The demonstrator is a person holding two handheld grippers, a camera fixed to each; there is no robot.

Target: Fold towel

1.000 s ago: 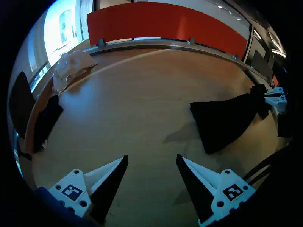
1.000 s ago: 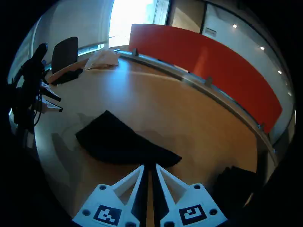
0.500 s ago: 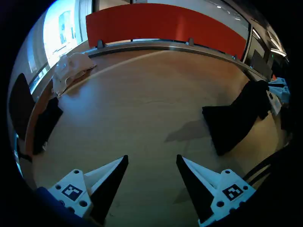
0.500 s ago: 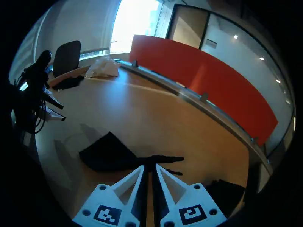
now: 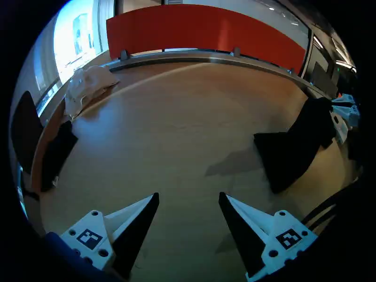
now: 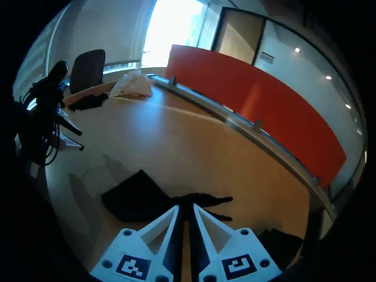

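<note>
The limp black cloth towel (image 6: 134, 202) lies on the pale wooden table (image 5: 178, 117), one edge raised by the right gripper (image 6: 186, 207), its fingers pressed together on the fabric — probably a corner, though the dark folds hide it. It drapes light and floppy — so the left gripper (image 5: 188, 195), spread wide and empty, should pinch a free corner.

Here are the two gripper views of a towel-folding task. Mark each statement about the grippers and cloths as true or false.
1. The left gripper is open. True.
2. The right gripper is open and empty. False: it is shut on the black towel.
3. The towel lies fully flat on the table. False: one end is lifted by the right gripper.
4. A white cloth lies near the table's far edge. True.
</note>
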